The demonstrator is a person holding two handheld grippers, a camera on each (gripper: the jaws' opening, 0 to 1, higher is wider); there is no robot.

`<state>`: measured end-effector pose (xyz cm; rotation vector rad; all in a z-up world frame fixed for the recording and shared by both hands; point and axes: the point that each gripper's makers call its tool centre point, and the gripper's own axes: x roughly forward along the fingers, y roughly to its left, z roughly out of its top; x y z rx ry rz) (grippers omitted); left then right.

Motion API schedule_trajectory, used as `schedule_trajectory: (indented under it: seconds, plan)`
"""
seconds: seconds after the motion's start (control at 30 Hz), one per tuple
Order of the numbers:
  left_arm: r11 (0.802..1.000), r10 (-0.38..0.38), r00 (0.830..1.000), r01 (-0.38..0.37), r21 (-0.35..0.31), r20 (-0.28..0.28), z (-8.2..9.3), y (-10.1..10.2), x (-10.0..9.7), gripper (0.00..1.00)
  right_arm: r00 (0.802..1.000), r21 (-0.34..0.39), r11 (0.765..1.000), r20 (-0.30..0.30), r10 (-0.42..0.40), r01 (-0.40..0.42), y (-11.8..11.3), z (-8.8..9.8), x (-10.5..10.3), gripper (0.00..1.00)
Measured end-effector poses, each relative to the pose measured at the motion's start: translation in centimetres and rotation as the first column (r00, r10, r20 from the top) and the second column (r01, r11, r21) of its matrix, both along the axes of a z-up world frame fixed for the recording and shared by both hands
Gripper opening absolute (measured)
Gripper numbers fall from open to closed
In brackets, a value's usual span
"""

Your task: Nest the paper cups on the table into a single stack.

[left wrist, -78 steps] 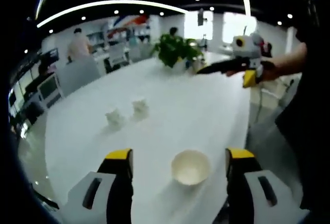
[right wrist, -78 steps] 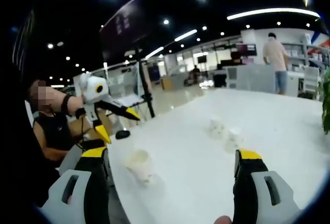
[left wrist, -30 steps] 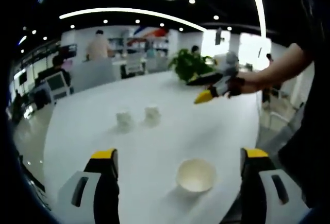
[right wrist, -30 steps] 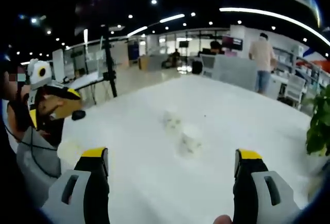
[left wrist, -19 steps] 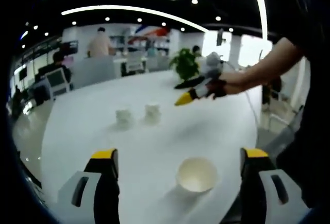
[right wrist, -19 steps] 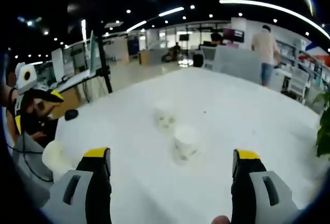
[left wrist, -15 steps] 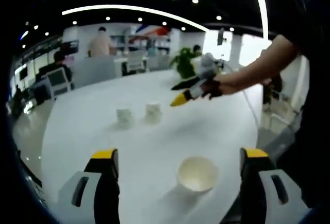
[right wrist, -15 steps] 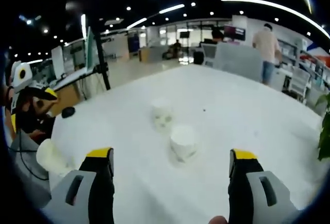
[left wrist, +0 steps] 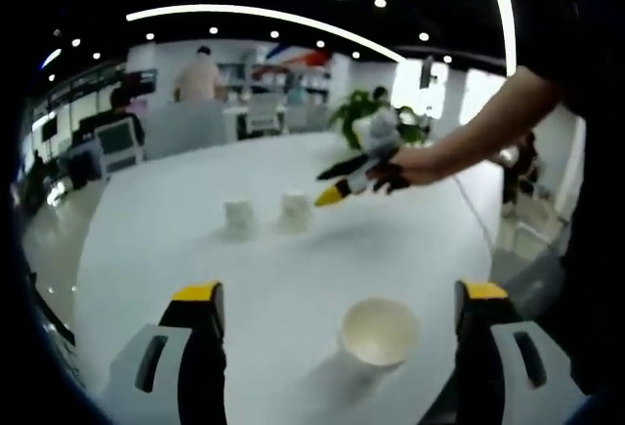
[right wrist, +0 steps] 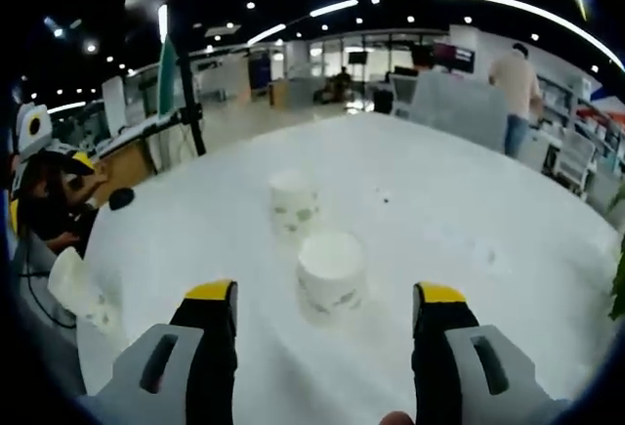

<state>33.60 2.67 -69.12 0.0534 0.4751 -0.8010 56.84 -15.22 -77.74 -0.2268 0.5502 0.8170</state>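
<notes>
Three white paper cups stand on a white table (left wrist: 293, 278). One cup (left wrist: 379, 332), mouth toward me, sits near the table edge between the jaws of my open left gripper (left wrist: 342, 293). The other two cups (left wrist: 237, 218) (left wrist: 295, 210) stand side by side farther off. My right gripper (left wrist: 342, 183), held by a person's hand, points at them from the right. In the right gripper view, a patterned cup (right wrist: 330, 274) stands just ahead, between the jaws of my open right gripper (right wrist: 325, 293), touching neither. A second patterned cup (right wrist: 293, 203) stands behind it. The third cup (right wrist: 83, 293) is tilted at the left edge.
A potted plant (left wrist: 376, 112) stands at the table's far end. A small dark object (right wrist: 122, 197) lies near the left edge of the table (right wrist: 469, 220). People (right wrist: 518, 78) and office desks are in the background. My left gripper (right wrist: 39, 166) shows at far left.
The right gripper has moved in toward the two far cups, so the nearer one now stands large between its jaws. The left gripper has barely moved.
</notes>
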Motion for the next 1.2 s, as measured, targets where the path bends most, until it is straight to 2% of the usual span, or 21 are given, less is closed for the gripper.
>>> schedule_trajectory:
  seconds: [0.27,0.53,0.63,0.93,1.13,1.2]
  plan:
    - [1.000,0.006,1.000,-0.006,-0.006,0.000,0.4,-0.2,0.2,0.97,1.000,-0.006,1.000,0.001,0.021,-0.021,1.2,-0.1,1.6,0.62]
    - [1.000,0.009,1.000,-0.009,0.004,-0.009,0.0,0.1,-0.2,0.96,1.000,-0.034,0.999,-0.010,0.019,-0.019,2.4,0.2,0.9,0.53]
    - [1.000,0.015,1.000,-0.015,0.005,-0.014,0.0,0.3,-0.3,0.96,1.000,-0.025,1.000,-0.023,0.014,-0.015,2.3,-0.3,1.8,0.51]
    - [1.000,0.022,0.999,-0.022,0.002,-0.027,-0.4,0.5,-0.7,0.95,0.998,-0.059,0.997,-0.015,0.056,-0.056,3.3,-0.2,2.1,0.45]
    - [1.000,0.025,0.999,-0.025,0.002,-0.034,-0.4,0.4,-0.9,0.95,0.997,-0.075,0.994,-0.021,0.074,-0.075,3.1,-1.3,3.3,0.40]
    - [1.000,0.030,0.999,-0.030,-0.003,-0.037,-0.4,0.5,-0.9,0.95,0.996,-0.089,0.992,-0.023,0.084,-0.086,3.5,-1.2,2.8,0.38]
